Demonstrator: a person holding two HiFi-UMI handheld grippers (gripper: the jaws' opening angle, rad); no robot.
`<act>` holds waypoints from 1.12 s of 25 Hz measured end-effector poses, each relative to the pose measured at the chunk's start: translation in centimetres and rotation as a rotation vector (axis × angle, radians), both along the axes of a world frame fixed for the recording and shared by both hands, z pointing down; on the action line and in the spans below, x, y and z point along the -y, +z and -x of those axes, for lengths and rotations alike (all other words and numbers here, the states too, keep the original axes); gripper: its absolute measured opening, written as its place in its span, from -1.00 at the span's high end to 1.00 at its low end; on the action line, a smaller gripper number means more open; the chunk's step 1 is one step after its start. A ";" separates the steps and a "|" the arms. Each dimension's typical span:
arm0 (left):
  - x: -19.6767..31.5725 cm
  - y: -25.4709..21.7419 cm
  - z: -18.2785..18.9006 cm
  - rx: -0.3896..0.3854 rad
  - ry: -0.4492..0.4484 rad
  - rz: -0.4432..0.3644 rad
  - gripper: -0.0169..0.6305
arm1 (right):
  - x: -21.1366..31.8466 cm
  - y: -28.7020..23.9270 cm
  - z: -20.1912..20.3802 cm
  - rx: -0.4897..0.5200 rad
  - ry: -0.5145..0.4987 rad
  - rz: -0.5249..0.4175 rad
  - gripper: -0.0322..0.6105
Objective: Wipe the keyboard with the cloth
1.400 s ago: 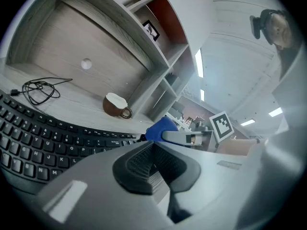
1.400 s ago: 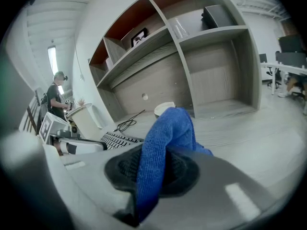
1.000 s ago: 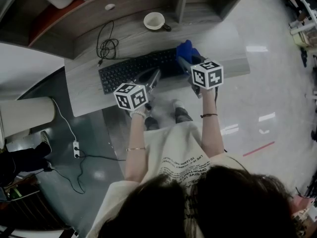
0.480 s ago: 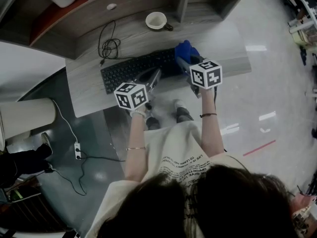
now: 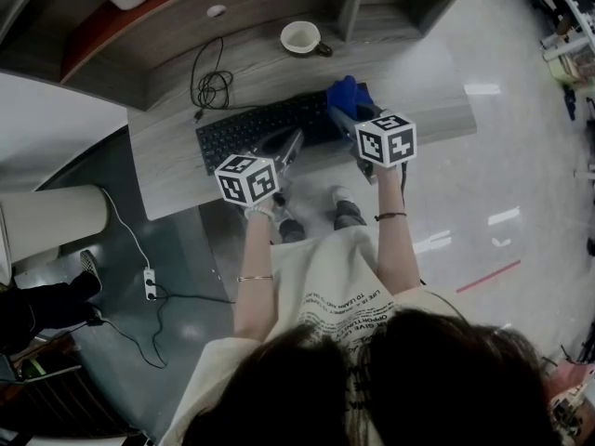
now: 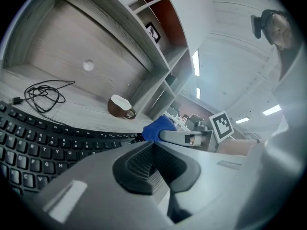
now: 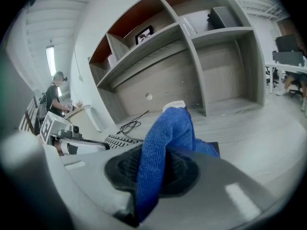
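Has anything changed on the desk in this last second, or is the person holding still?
Nothing visibly changed; only the head camera drifted slightly. The right tongs stay shut on the blue cloth at the keyboard's right end, and the left tongs stay shut and empty by its near edge.

Colours and patterns, desk scene.
Cloth point(image 5: 346, 94) solid blue, fine weave; keyboard point(image 5: 251, 128) black, white key legends; desk point(image 5: 167, 170) pale grey wood grain; cable point(image 5: 210, 85) black; cup point(image 5: 299, 37) brown outside, white inside. Left gripper point(image 5: 296, 139) and right gripper point(image 5: 335, 114): grey bodies, black ribbed pads point(image 6: 139, 164), marker cubes point(image 5: 246, 179) white with black squares. Shelf backs point(image 5: 102, 31) dark red. Floor point(image 5: 502, 184) glossy pale grey, one red line.
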State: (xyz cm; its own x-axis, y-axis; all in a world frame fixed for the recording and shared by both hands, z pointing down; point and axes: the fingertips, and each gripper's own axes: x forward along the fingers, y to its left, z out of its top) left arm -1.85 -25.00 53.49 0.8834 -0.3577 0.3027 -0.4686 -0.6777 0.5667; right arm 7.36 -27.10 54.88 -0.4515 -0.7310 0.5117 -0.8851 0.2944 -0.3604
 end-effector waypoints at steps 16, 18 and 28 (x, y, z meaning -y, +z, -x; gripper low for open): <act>0.5 0.2 2.9 -0.008 0.017 0.006 0.96 | 0.2 -0.2 2.2 0.011 0.044 -0.016 0.71; 0.6 0.2 3.2 -0.009 0.021 0.005 0.96 | 0.3 -0.3 2.5 0.011 0.045 -0.017 0.72; 0.7 0.0 5.1 -0.009 0.024 -0.003 0.96 | 0.1 -0.3 4.2 0.008 0.054 -0.022 0.71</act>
